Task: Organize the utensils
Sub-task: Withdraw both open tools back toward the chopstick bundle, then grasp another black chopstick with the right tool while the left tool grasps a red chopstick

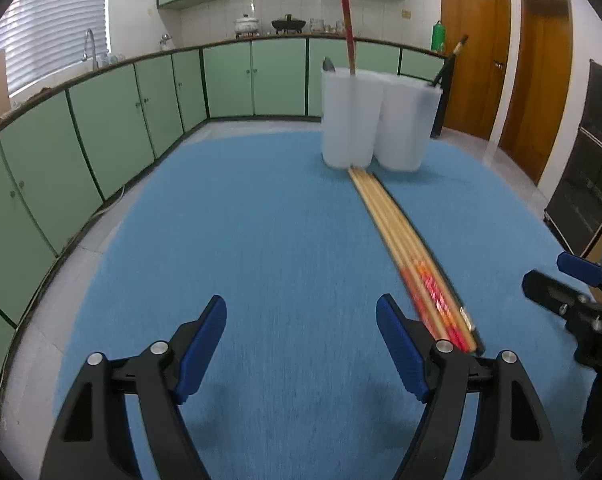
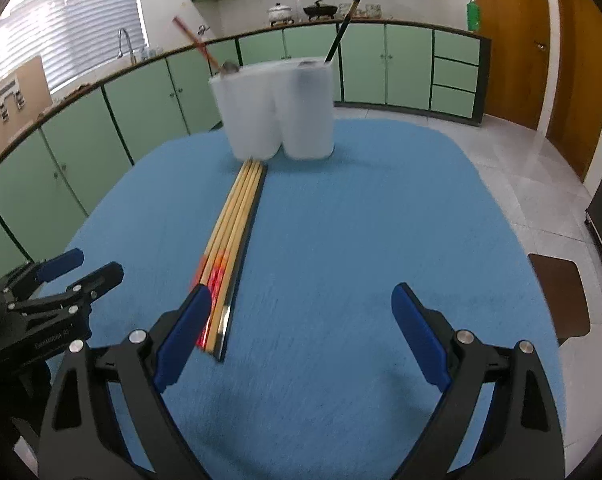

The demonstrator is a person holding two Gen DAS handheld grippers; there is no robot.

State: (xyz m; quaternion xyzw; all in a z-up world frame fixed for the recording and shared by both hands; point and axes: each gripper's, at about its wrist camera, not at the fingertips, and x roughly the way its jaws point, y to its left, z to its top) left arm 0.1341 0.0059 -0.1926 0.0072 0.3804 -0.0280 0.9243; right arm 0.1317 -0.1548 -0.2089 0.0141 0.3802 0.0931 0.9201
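Chopsticks (image 1: 401,232) lie in one tight bundle flat on the blue tablecloth (image 1: 241,240): about four bamboo-coloured sticks with red-orange patterned ends, plus one black stick (image 2: 247,248) along the bundle's edge; blur makes the exact count unsure. The long axis runs away from the cameras, plain tips touching or nearly touching the base of the cups, patterned ends nearest the grippers.

Two white plastic cups: left cup (image 1: 351,118) and right cup (image 1: 407,124) stand upright, side by side, touching, at the far part of the table. The left cup holds a red-topped chopstick (image 1: 349,32) sticking up and a spoon (image 1: 328,65) whose tip just clears the rim. The right cup holds one black chopstick (image 2: 343,28) leaning right.

Left gripper (image 1: 301,346) sits just left of the bundle's near end, jaws spread wide, nothing between them. Right gripper (image 2: 301,332) sits just right of the bundle, jaws also wide apart and empty; its left finger overlaps the patterned ends in view, contact unclear.

Behind: green cabinets (image 1: 141,108), wooden doors (image 1: 501,60).
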